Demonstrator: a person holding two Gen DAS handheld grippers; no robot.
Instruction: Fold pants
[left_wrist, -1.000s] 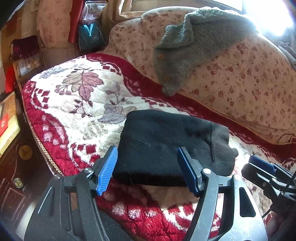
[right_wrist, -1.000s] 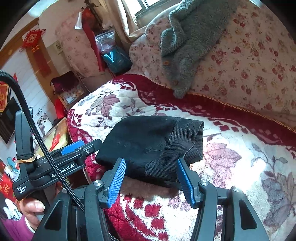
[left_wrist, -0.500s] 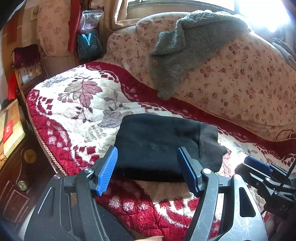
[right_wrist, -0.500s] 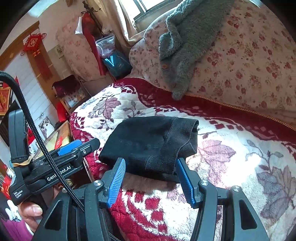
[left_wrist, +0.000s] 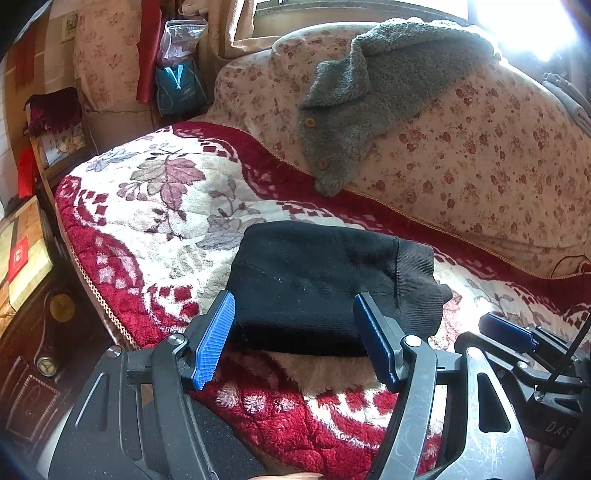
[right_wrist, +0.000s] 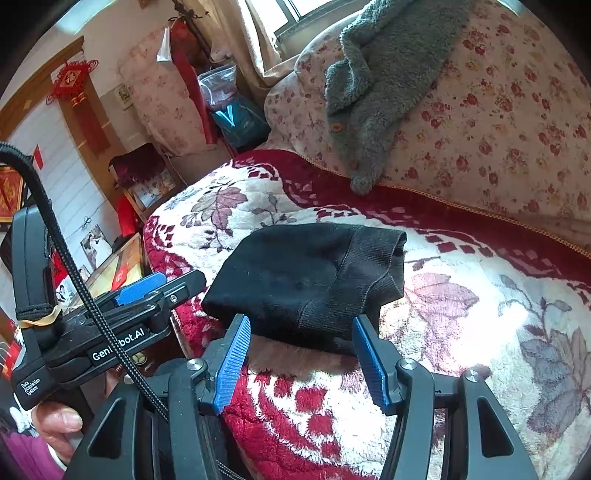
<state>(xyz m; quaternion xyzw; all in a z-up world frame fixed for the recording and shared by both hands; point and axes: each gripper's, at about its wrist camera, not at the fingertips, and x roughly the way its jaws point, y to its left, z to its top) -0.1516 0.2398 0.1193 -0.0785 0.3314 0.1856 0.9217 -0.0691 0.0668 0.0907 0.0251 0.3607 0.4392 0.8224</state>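
The black pants lie folded into a compact bundle on the red and cream floral seat cover, ribbed cuff end to the right. They also show in the right wrist view. My left gripper is open and empty, just short of the bundle's near edge. My right gripper is open and empty, also just short of the near edge. The right gripper shows at the left view's right edge; the left gripper shows at the right view's left.
A grey fleece garment hangs over the flowered sofa backrest. A dark wooden side table stands left of the seat's edge. Bags and cushions are piled at the sofa's far end.
Both grippers have drawn back a little from the folded pants and stay open. The pants have not moved on the seat.
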